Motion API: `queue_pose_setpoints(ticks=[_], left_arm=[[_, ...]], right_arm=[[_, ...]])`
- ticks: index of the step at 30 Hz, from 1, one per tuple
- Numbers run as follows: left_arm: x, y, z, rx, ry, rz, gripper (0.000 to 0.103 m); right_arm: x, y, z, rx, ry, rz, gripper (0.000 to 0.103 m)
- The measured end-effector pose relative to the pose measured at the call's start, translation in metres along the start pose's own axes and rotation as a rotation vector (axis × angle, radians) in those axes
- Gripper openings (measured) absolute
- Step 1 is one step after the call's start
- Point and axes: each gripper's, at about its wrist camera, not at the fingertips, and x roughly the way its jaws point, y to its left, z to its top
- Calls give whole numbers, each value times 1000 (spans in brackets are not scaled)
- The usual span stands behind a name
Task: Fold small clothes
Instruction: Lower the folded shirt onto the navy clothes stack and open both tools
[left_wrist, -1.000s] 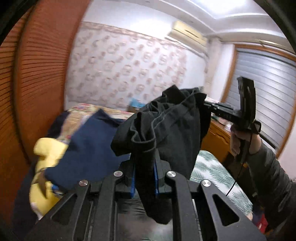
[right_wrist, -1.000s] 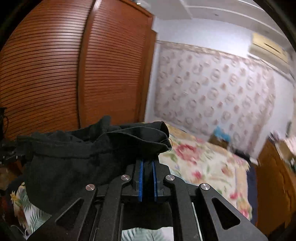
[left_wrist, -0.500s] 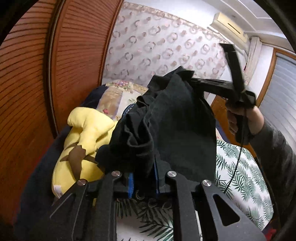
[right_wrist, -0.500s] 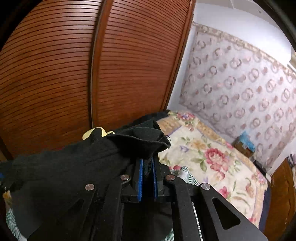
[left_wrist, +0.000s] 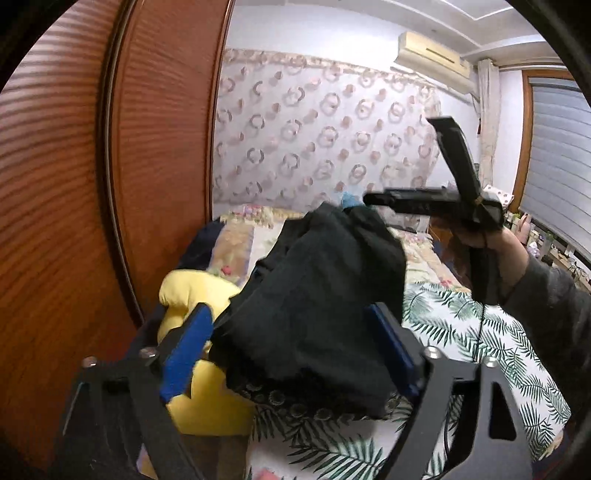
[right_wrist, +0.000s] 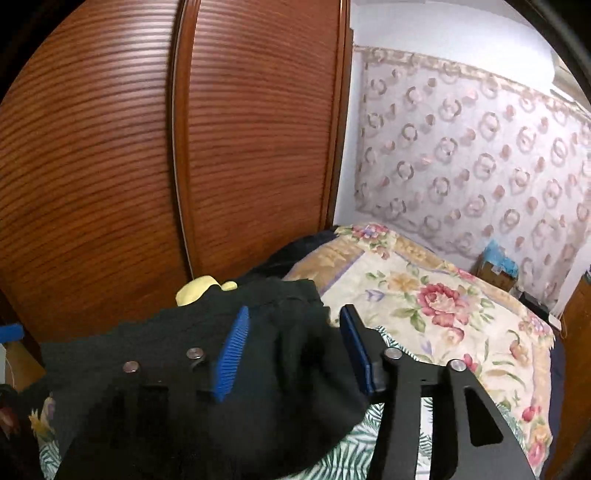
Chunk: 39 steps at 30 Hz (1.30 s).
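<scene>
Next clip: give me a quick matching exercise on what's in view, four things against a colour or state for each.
Things:
1. left gripper
2. garment
3. plush toy
4. wardrobe door

Descriptions:
a. yellow
b. black
c. reddish-brown, slatted
d. open, blue pads apart

Pairs: 1-d, 2-b, 3-a, 4-c
</scene>
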Motion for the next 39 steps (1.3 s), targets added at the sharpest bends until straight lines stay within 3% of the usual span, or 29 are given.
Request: queue_pose_setpoints(ticks=[6,11,16,21,25,33,39], left_arm=[[-12,-25,5,42,-50,-7,89],[-19,-57,2,97,-53,-21,89],[-26,-86,0,99,-53,-77,89],[-36,-127,-3,133,-50,-110,89],[-42,-156,-3,154,-52,-146,89],[-55,-197,-5,181,-63,-166,89],[-60,-209,-6,189,-63,-174,89]], right_arm=[[-69,9,-40,39,-33,-9,62],[-140,23,-81,100,-59,-70,62],[-207,36,-119,166,-106,-112,63],[-265,50,-148,196,-139,-178,75],[-306,55,-166,234,-162,-245,80],[-365,55,-193,320,-181,-391,80],[-374,61,-196,353,-192,-430,80]])
